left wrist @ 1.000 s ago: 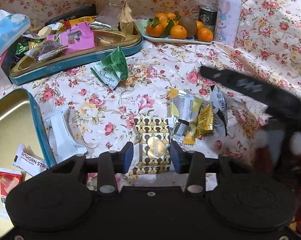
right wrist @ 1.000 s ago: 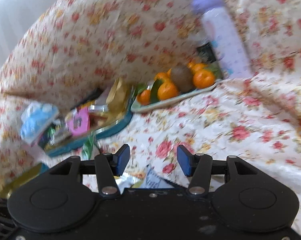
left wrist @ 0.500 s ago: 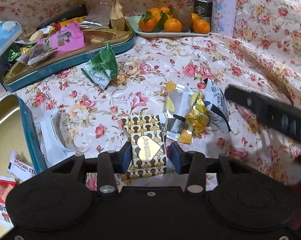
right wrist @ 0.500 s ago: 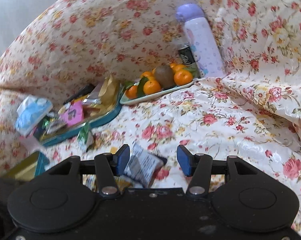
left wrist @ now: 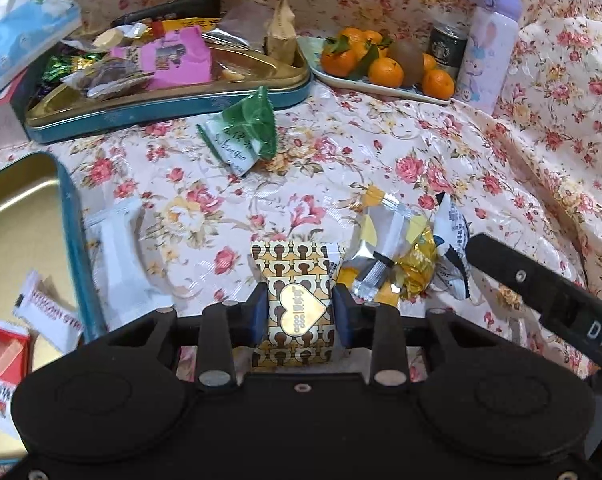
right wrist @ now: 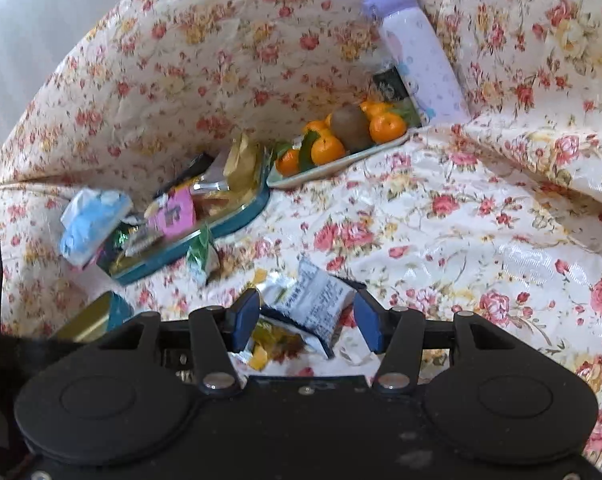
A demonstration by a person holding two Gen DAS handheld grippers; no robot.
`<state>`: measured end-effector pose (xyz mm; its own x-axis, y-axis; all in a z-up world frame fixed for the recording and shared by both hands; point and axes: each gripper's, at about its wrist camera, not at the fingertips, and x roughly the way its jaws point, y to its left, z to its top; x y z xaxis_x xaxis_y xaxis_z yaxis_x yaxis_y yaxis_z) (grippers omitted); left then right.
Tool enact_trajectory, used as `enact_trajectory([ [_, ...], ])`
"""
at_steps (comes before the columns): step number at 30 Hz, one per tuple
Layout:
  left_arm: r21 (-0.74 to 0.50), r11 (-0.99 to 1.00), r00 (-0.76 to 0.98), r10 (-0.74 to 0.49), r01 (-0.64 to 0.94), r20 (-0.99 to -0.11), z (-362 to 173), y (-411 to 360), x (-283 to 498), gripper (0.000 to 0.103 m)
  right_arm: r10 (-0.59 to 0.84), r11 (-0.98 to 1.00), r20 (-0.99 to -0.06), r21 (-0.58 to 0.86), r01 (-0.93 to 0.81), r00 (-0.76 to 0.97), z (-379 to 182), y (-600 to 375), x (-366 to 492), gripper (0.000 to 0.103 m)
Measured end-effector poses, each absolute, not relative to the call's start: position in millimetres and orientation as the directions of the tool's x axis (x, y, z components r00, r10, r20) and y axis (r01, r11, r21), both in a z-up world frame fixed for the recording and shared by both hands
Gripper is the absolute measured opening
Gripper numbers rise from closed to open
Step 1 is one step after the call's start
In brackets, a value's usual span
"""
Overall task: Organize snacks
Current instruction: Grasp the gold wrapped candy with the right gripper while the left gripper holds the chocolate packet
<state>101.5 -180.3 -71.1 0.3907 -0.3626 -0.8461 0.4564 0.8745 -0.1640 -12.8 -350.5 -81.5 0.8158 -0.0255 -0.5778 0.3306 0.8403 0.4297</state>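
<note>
While the left gripper (left wrist: 300, 312) closes its jaws on the gold-and-brown patterned packet (left wrist: 293, 292), that packet serves as the landmark for everything else on the floral cloth (left wrist: 381, 168). Far to its left lies the open gold tin (left wrist: 71, 240) with two small packets inside; between the tin's wall and the patterned packet rests a white wrapped snack (left wrist: 119, 256). Up and to the left of it sits the crowded blue-rimmed tray (left wrist: 161, 110), with a green sachet (left wrist: 245, 136) just in front of the tray's rim.

The patterned packet itself lies flat on the cloth, its long axis running straight away from the left gripper, so the blue pads (left wrist: 257, 312) meet its two long sides squarely; they look to be touching or all but touching the wrapper. This hand is plainly the nearer one.

Just to the packet's right sits a small heap: a clear-and-yellow wrapper (left wrist: 385, 236), a gold foil sweet (left wrist: 419, 262), and a white printed packet (left wrist: 453, 248). The right gripper (right wrist: 307, 320) hovers over that heap with its jaws apart, grasping nothing; the white printed packet shows between its fingers but apart from them.
</note>
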Motion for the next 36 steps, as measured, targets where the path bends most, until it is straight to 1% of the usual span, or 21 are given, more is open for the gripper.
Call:
enact_trajectory([
  [3,-0.158,0.884,0.407,-0.353,0.441,-0.842,-66.7,-172.7,94.7,0.042,-0.034,0.878,-0.562,0.378,0.293,0.826,-74.3,-336.9,-15.0,0.056],
  [7,-0.149,0.896,0.430,-0.340,0.419,-0.837,-61.5,-163.0,83.3,0.042,-0.008,0.937,-0.540,0.290,0.195,0.842,-68.8,-311.9,-20.1,0.055],
  [9,-0.153,0.898,0.430,-0.340,0.412,-0.837,-60.3,-158.5,78.4,0.042,0.015,0.947,-0.543,0.278,0.163,0.840,-70.7,-305.0,-19.8,0.052],
  [10,-0.154,0.900,0.430,-0.339,0.409,-0.837,-59.7,-156.3,76.1,0.042,0.028,0.947,-0.548,0.283,0.154,0.836,-72.8,-303.5,-18.7,0.049],
  [16,-0.156,0.902,0.429,-0.335,0.402,-0.839,-58.0,-149.2,66.6,0.042,0.051,0.934,-0.579,0.316,0.166,0.814,-84.6,-308.2,-10.4,0.047],
  [22,-0.159,0.901,0.420,-0.337,0.404,-0.843,-60.4,-148.5,61.4,0.042,0.003,0.958,-0.590,0.233,0.167,0.807,-88.2,-306.6,3.8,0.047],
  [30,-0.156,0.900,0.417,-0.336,0.408,-0.844,-60.8,-148.9,57.1,0.042,-0.022,0.987,-0.596,0.115,0.112,0.803,-91.8,-298.1,16.8,0.047],
  [36,-0.159,0.899,0.416,-0.338,0.408,-0.844,-60.7,-148.3,56.8,0.042,-0.029,0.989,-0.601,0.098,0.110,0.799,-95.1,-296.1,18.4,0.043],
])
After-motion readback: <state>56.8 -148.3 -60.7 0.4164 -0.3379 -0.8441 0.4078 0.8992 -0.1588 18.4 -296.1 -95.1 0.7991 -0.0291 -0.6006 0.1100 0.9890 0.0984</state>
